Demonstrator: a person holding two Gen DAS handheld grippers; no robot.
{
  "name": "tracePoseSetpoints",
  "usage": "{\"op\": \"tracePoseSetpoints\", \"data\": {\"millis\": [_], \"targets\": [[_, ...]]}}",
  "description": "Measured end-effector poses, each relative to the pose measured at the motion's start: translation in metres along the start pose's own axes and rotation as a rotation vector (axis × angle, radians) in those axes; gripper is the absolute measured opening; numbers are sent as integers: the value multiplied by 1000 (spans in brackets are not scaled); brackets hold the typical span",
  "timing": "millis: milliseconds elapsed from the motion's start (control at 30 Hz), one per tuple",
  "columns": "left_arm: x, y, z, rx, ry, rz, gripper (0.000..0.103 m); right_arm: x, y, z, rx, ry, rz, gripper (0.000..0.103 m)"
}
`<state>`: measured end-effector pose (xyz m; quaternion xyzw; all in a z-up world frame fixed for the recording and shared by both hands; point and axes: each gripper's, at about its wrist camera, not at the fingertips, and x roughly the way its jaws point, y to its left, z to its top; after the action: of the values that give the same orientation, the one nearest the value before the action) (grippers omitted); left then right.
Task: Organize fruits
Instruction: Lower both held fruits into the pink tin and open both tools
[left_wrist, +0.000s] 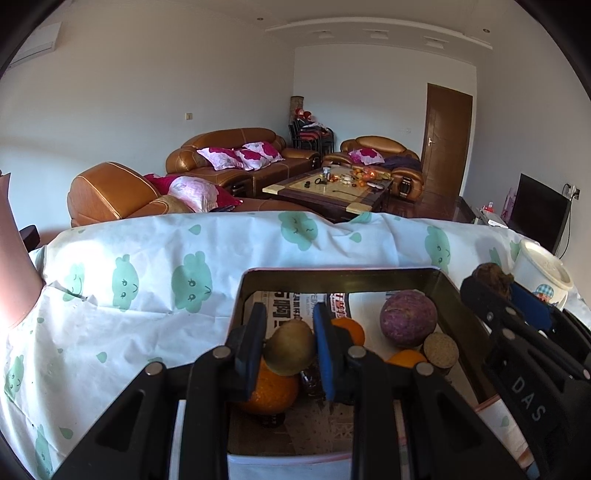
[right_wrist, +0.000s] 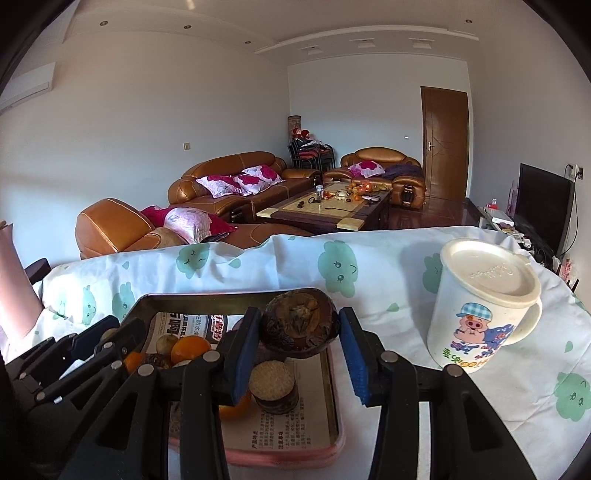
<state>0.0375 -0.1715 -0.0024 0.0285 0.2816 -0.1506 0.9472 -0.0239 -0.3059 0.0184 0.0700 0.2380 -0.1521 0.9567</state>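
A pink-rimmed tray (left_wrist: 448, 295) lined with newspaper sits on the table and holds oranges (left_wrist: 271, 391), a purple round fruit (left_wrist: 408, 319) and a cut brown fruit (left_wrist: 440, 349). My left gripper (left_wrist: 288, 345) is shut on a greenish-brown fruit (left_wrist: 290, 347) above the tray's left side. My right gripper (right_wrist: 301, 332) is shut on a dark, shrivelled brown fruit (right_wrist: 300, 323) above the tray's right part (right_wrist: 334, 384). The right gripper also shows in the left wrist view (left_wrist: 491, 284). The cut fruit (right_wrist: 273, 384) lies below it.
A white lidded mug with a pig cartoon (right_wrist: 484, 306) stands to the right of the tray. The table wears a white cloth with green cloud prints (left_wrist: 147, 288). A pink object (left_wrist: 13, 266) stands at the far left. Sofas and a coffee table lie beyond.
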Motion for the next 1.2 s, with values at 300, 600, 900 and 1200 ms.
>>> {"op": "tracePoseSetpoints", "data": {"millis": [300,600,900,1200], "targets": [[7,-4,3,26,8,28,27,2,11,2,-52,-13,43,46],[15,-9,3,40,36,64,27,14,14,0,-88,40,73,46],[21,-9,1,39,64,52,27,26,12,-1,-73,99,128,46],[28,-7,1,32,107,49,27,38,9,-4,-55,176,204,46]]}}
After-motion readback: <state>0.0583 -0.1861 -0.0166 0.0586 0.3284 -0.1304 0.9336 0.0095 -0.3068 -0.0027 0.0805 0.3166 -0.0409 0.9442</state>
